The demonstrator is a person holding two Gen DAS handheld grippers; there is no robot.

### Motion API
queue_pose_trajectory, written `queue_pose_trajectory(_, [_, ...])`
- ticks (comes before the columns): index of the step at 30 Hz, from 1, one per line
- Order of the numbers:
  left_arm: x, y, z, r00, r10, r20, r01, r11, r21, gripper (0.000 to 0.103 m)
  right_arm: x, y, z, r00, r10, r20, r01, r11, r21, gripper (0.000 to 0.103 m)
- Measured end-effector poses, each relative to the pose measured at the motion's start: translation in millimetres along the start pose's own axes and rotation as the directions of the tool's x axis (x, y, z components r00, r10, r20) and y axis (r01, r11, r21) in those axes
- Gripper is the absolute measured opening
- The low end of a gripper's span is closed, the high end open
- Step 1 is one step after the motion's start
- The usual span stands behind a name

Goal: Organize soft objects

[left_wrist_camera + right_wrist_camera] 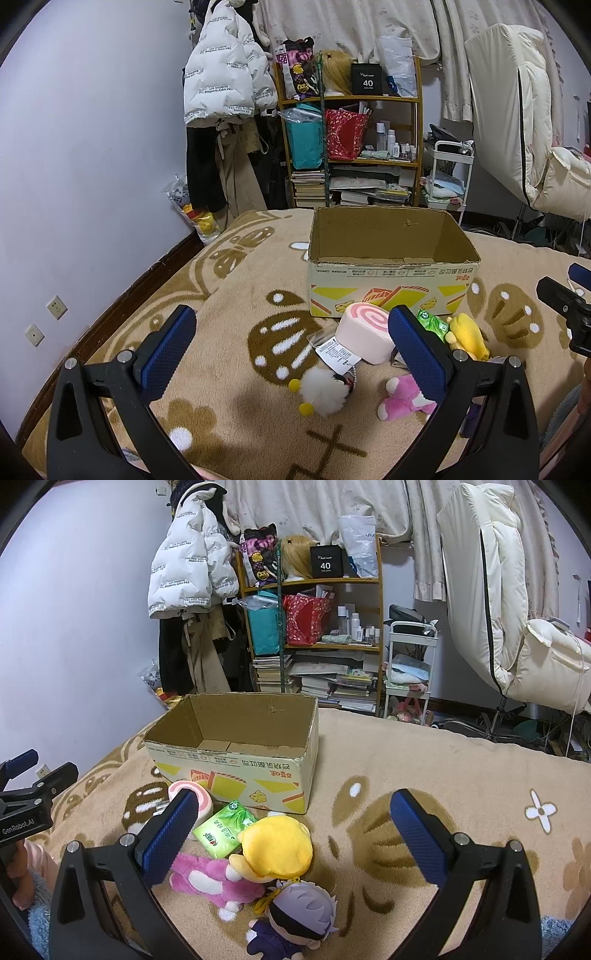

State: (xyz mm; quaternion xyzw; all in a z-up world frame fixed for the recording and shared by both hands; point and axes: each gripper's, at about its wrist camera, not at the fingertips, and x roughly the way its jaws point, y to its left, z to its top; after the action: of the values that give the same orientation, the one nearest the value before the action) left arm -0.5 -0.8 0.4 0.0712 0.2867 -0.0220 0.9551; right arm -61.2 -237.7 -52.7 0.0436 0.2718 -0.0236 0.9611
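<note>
An open, empty cardboard box [391,284] [236,771] stands on the beige patterned blanket. In front of it lie soft toys: a pink swirl-roll cushion [365,334] [201,795], a white pom-pom toy [325,391], a pink plush [404,400] [207,877], a yellow plush [467,336] [277,845], a green tissue pack [430,321] [223,829] and a purple-haired doll [295,919]. My left gripper [291,354] is open and empty, hovering above the pom-pom toy and roll. My right gripper [295,838] is open and empty, above the yellow plush.
A shelf [351,147] with books, bags and bottles stands behind the bed, with a white jacket [225,70] hanging at its left. A white trolley [410,672] and a cream chair [517,627] stand at the right. The wall [92,166] runs along the left.
</note>
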Motion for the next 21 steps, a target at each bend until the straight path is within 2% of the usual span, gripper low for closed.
queue_pose_trajectory(21, [1.1, 1.7, -1.6, 1.000, -0.001, -0.003, 0.001, 1.000, 0.000, 0.103, 0.1, -0.4, -0.2, 1.000, -0.001, -0.003, 0.001, 1.000, -0.001, 0.103])
